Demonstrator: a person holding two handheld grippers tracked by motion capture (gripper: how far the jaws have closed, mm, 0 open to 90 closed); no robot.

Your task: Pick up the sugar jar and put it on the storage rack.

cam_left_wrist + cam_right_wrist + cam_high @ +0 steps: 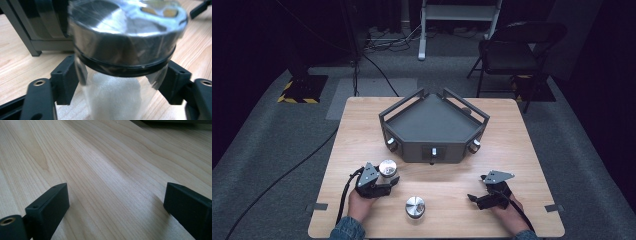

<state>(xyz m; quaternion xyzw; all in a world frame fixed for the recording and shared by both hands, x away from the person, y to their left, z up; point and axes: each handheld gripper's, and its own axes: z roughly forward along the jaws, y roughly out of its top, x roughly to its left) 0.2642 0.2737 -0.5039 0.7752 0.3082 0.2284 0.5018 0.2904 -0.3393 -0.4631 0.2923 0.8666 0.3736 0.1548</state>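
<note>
Currently the left tool sits at the near-left of the wooden worktop, its jaws clamped on the clear body of a glass jar with a shiny metal lid; in the left gripper view the jaw pads press the glass from both sides just below the lid's black seal ring, and white granular contents fill the jar's lower part. In the high view this jar stands just in front of the grey angular tray rack, near its left front corner. A second metal-lidded jar stands alone near the front edge, between the two hands and apart from both. The right tool rests low at the near-right, jaws spread wide, nothing between them; the right gripper view shows bare wood grain between the two black pads. A folding chair stands on the floor beyond the worktop.
</note>
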